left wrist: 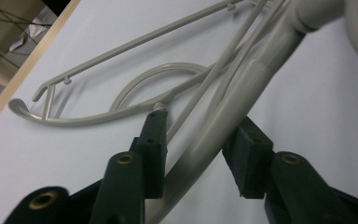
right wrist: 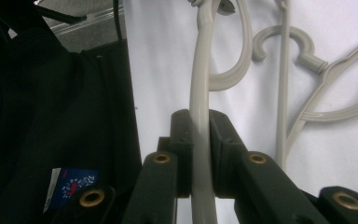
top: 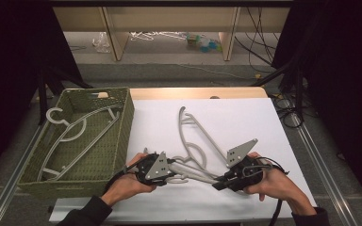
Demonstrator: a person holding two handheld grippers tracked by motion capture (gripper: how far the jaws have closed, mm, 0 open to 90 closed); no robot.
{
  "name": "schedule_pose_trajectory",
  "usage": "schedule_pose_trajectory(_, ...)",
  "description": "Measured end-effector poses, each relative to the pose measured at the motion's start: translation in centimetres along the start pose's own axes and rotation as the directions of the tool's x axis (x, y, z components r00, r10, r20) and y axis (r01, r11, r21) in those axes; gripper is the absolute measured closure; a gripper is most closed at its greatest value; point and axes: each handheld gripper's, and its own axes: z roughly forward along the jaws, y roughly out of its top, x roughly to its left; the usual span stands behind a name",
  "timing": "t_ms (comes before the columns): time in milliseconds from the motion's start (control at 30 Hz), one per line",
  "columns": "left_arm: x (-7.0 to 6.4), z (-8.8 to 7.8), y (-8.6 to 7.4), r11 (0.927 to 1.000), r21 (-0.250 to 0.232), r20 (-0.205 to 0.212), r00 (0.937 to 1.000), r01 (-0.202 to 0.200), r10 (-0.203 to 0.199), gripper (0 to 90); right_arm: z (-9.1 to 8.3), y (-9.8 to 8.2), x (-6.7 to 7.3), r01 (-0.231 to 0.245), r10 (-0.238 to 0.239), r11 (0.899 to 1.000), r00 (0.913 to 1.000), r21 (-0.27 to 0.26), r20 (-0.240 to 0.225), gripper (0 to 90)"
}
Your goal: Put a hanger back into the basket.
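While both hands work at the near edge of the white table (top: pixel 245 117), the right gripper (top: pixel 220 183) has its jaws pinched tight on a grey hanger (top: pixel 195 141) bar, seen clamped between the pads (right wrist: pixel 182 140). Left gripper (top: pixel 173 165) sits just left of it on the table's near part, jaws partly apart around a thicker hanger arm, pads (left wrist: pixel 156 149) not pressing it. Green woven basket (top: pixel 122 127) at the table's left edge holds another hanger (top: pixel 70 132).

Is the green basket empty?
No, the green basket has a grey hanger lying inside it in the high view.
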Motion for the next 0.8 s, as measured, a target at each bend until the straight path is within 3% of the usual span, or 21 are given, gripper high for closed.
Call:
schedule_pose_trajectory(200,-0.1,-1.0,0.9,0.996,0.017,0.025,0.9958,-0.088,0.088,68.9,-0.6,-0.2,-0.6,0.011,-0.011,0.999,0.9998,-0.039,-0.015,80.0)
schedule_pose_trajectory(233,-0.2,-1.1,1.0,0.9967,0.024,0.039,0.9964,-0.077,0.076,69.4,-0.7,-0.3,-0.6,0.009,-0.009,0.999,0.9998,-0.044,-0.017,79.7)
schedule_pose_trajectory(267,-0.2,-1.2,1.1,0.995,0.026,0.035,0.9948,-0.097,0.096,70.1,-0.7,-0.3,-0.7,0.009,-0.009,0.999,0.9999,-0.048,-0.013,79.3)
schedule_pose_trajectory(467,-0.4,-1.5,1.5,0.9944,0.039,0.053,0.994,-0.098,0.096,73.0,-0.9,-0.5,-1.3,0.012,-0.012,0.998,0.9999,-0.055,-0.005,76.0)
schedule_pose_trajectory(600,-0.5,-1.7,1.7,0.9966,0.047,0.08,0.9948,-0.067,0.063,74.3,-0.8,-0.6,-1.6,0.002,0.0,0.998,0.9997,-0.055,0.026,72.9)
schedule_pose_trajectory(733,-0.8,-1.9,2.0,0.9991,0.043,0.126,0.9921,0.001,-0.007,76.6,-0.8,-0.7,-2.1,-0.032,0.036,0.998,0.9969,-0.048,0.07,67.2)
schedule_pose_trajectory(767,-1.0,-2.0,2.1,0.9974,0.028,0.147,0.9866,0.067,-0.07,77.1,-0.9,-0.7,-2.2,-0.04,0.043,0.998,0.996,-0.045,0.078,65.5)
schedule_pose_trajectory(800,-1.2,-2.0,2.2,0.9953,0.023,0.158,0.9827,0.094,-0.097,77.7,-1.0,-0.7,-2.2,-0.038,0.042,0.998,0.9943,-0.044,0.098,60.8)
